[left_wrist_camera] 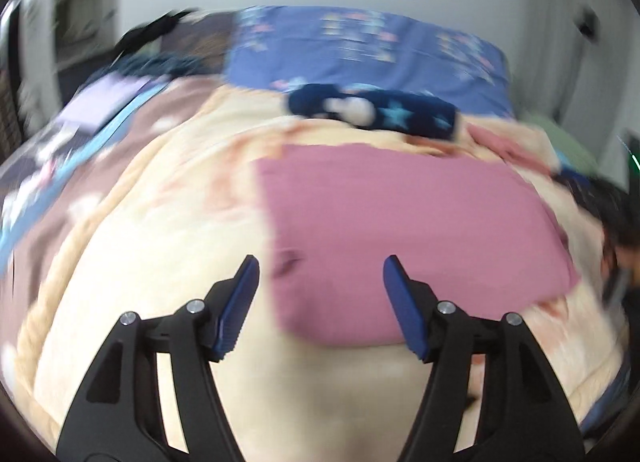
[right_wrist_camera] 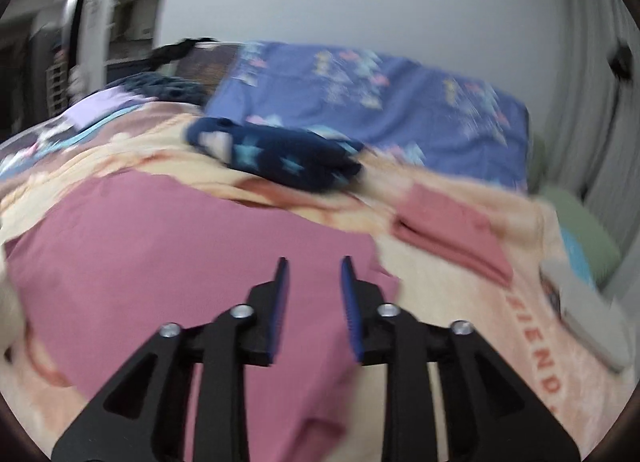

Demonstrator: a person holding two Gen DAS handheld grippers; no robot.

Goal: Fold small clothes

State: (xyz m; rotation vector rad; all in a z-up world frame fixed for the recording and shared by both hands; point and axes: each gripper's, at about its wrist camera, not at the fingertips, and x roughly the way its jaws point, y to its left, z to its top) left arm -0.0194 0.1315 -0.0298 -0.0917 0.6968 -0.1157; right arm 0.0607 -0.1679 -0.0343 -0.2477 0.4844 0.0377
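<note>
Now hovering both grippers over pink garment (left_wrist_camera: 400, 229), lying flat on cream blanket (left_wrist_camera: 140, 282). Left gripper (left_wrist_camera: 320, 266) spreading wide, empty; right gripper (right_wrist_camera: 313, 266) gaping narrower, empty. Judging cloth light, limp, slumping; planning on pinching near-edge corners.

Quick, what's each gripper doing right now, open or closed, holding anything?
Left gripper: open wide, holding nothing, above the pink cloth.
Right gripper: open with a narrower gap, holding nothing, over the same cloth.
</note>
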